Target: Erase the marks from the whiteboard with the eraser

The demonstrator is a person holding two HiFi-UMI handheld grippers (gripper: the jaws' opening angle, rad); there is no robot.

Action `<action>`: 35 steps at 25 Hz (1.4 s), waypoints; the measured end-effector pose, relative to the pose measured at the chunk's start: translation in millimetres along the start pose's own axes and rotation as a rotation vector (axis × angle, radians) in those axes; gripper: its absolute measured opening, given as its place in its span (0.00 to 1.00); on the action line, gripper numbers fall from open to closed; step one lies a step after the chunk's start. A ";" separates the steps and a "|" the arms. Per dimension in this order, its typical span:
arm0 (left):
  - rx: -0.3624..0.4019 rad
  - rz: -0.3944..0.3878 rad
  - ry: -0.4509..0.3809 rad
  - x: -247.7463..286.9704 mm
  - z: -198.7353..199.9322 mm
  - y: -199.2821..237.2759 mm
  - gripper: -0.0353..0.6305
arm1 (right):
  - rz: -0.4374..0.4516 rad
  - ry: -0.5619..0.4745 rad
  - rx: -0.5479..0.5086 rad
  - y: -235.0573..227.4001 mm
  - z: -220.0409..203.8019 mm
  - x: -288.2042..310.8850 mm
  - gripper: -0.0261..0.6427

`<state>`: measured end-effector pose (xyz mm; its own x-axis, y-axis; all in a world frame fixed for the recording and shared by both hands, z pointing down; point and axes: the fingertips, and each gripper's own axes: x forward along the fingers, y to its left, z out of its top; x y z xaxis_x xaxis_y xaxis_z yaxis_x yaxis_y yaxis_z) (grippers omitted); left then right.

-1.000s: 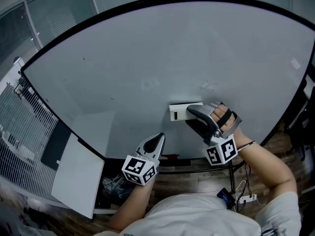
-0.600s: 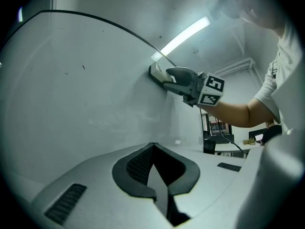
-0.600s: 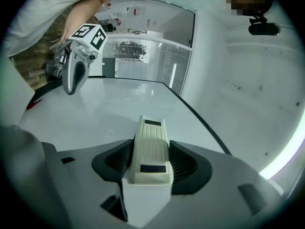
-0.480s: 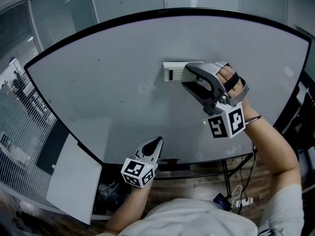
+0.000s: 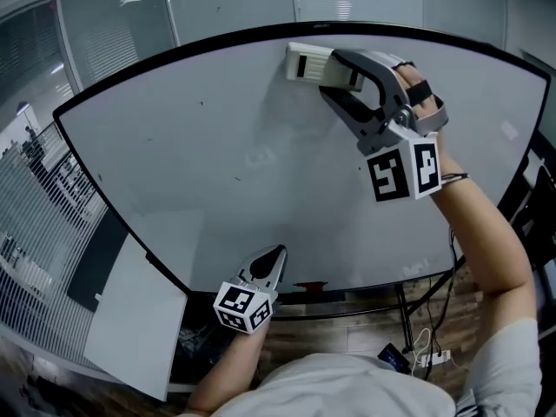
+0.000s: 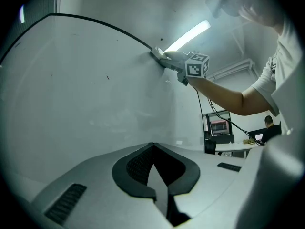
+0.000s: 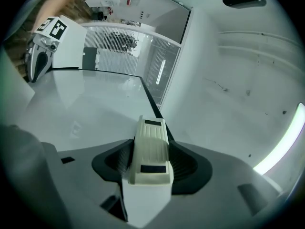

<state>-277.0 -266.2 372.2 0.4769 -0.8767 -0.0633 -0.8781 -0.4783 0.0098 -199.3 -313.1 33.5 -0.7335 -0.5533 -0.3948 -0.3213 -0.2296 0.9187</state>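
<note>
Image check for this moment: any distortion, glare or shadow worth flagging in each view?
Head view: fisheye bows the whiteboard frame into an arc; a faint shadow lies below the eraser. Left gripper view: dark round vignette; the ceiling light blooms. Right gripper view: same vignette; a light strip flares at the right edge; the eraser in the right claw is sharp.

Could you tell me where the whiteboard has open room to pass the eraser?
Open: the broad whiteboard stretch between the eraser at the top frame and the left gripper by the bottom edge. Crowded only at top, around the right gripper holding the eraser.
</note>
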 end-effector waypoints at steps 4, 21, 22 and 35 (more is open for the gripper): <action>0.000 -0.005 0.016 -10.5 -5.7 8.4 0.06 | 0.052 -0.018 0.002 44.3 20.0 0.2 0.40; -0.040 0.034 0.006 -39.2 -20.2 47.6 0.06 | 0.350 -0.042 0.113 278.7 83.3 -32.8 0.40; -0.041 0.035 0.007 -40.0 -21.1 48.5 0.06 | 0.379 -0.041 0.118 292.1 85.8 -36.3 0.40; -0.050 0.063 -0.008 -47.2 -19.5 72.6 0.06 | 0.441 -0.107 -0.016 311.3 98.5 -28.8 0.40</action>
<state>-362.5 -260.6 395.4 0.4202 -0.9048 -0.0693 -0.9032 -0.4244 0.0635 -337.3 -289.8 329.9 -0.8563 -0.5152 0.0366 0.0447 -0.0034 0.9990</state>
